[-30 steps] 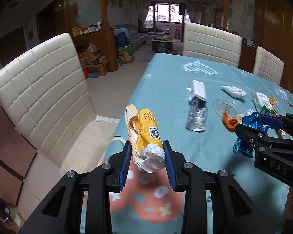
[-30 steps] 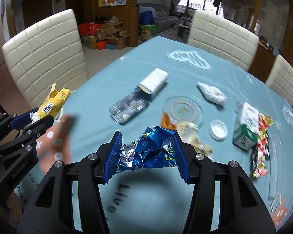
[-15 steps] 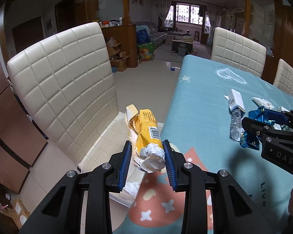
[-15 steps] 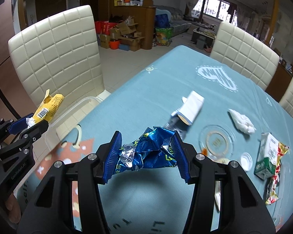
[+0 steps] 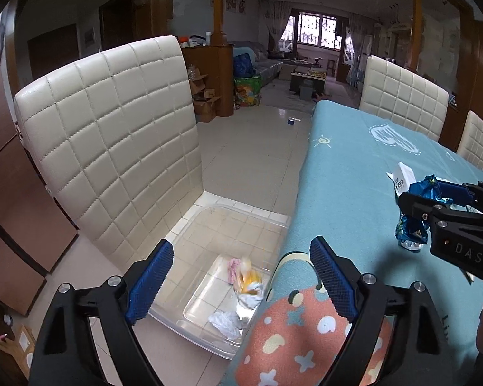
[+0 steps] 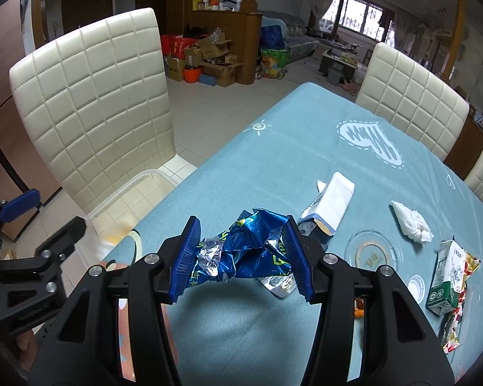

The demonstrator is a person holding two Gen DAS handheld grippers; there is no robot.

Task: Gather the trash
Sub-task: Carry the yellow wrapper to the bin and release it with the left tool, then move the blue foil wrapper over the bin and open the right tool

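My left gripper (image 5: 241,276) hangs over a clear plastic bin (image 5: 209,225) on the floor beside the table; its jaws are opening and nothing is between them. The yellow wrapper (image 5: 248,281) is blurred inside the bin, just above a white crumpled tissue (image 5: 225,321) and a pink scrap (image 5: 232,268). My right gripper (image 6: 241,257) is shut on a crumpled blue foil wrapper (image 6: 251,247) over the table's near edge. In the left wrist view the right gripper (image 5: 434,212) shows at right with the blue wrapper (image 5: 412,228).
A cream quilted chair (image 5: 112,148) stands right behind the bin. On the blue tablecloth (image 6: 289,167) lie a white carton (image 6: 331,202), a tissue wad (image 6: 410,222), a clear lid (image 6: 372,254), a green carton (image 6: 447,280) and a red-yellow wrapper (image 6: 457,328).
The left gripper moved left off the table edge to above the bin, then opened; the yellow wrapper dropped out of it into the bin. The right gripper drifted left with the blue wrapper.
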